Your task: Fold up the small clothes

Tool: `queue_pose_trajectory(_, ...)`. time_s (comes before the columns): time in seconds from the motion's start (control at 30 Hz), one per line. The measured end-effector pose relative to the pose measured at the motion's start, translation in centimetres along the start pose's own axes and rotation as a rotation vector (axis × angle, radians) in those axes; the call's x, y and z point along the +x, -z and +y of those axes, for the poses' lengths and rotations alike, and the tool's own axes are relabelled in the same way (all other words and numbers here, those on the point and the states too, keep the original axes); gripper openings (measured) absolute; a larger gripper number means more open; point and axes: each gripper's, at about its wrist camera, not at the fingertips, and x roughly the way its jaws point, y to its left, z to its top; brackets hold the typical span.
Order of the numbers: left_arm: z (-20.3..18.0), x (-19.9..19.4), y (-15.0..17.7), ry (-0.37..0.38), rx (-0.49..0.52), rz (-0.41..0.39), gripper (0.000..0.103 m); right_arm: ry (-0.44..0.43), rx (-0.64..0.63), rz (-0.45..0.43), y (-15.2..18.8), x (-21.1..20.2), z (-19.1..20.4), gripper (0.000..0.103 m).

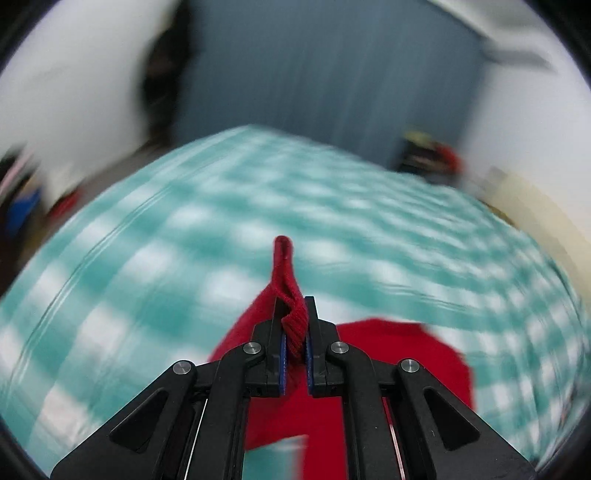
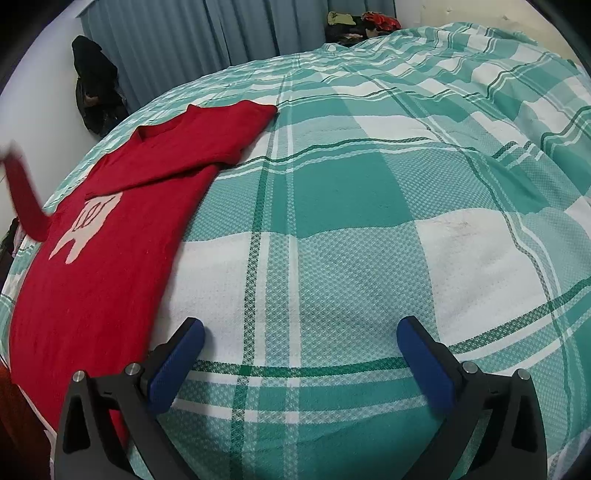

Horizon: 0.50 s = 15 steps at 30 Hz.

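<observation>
In the left wrist view, the left gripper is clamping its fingers together on a ribbed red cuff, a narrow loop of which is poking up past the fingertips in the middle of the frame. That whole view is smearing with motion blur, so the teal-and-white checked bedspread behind is showing only as soft streaks, and more of the red sweater is hanging or lying below the fingers in the lower centre. In the right wrist view, the right gripper is hovering over the bedspread with its blue-padded fingers standing wide apart and nothing between them; only bare checked cloth is lying in the gap. The red sweater is lying flat on the bed along the left side of that frame, its pale pink motif facing up and one sleeve folded across the chest toward the upper middle. At the far left edge, a blurred red sleeve is lifting up off the bed. Grey-blue curtains are hanging across the top of the frame, a dark garment is hanging at the upper left, and a heap of clothes is sitting beyond the bed at the upper right.
</observation>
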Motion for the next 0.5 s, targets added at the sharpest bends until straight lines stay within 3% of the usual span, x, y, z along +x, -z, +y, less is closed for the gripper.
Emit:
queue_pose_trajectory(0.07,-8.1,0.3,0.8,0.107,0.133,-0.004,0.008,0.000,-0.001,0.000,0.0,0.0,0.0,0.103)
queue_pose_trajectory(0.13,-14.4,1.2,3.8,0.161,0.259,0.030,0.015,-0.002,-0.002,0.000,0.0,0.0,0.0,0.103)
queue_pose_trajectory(0.2,-19.7,3.3,8.9,0.172,0.402,0.121,0.053,-0.001,-0.001,0.000,0.0,0.0,0.0,0.103)
queue_pose_trajectory(0.23,-21.4,4.7,11.6,0.155,0.464,0.184,0.080,-0.001,0.000,0.000,0.0,0.0,0.0,0.103)
queue_pose_trajectory(0.3,-22.9,5.6,18.6,0.132,0.570,0.302,0.075,-0.001,-0.001,0.000,0.0,0.0,0.0,0.103)
queue_pose_trajectory(0.37,-22.1,4.4,22.5,0.185,0.603,0.379,0.070,-0.003,-0.004,-0.001,0.1,0.0,0.0,0.103)
queue_pose_trajectory(0.43,-18.9,1.8,24.9,0.209,0.588,0.429,0.070,-0.008,-0.010,-0.001,0.1,0.0,0.0,0.103)
queue_pose_trajectory(0.5,-16.2,0.2,24.5,0.191,0.559,0.447,0.070,-0.016,-0.013,-0.001,0.1,0.0,0.0,0.103)
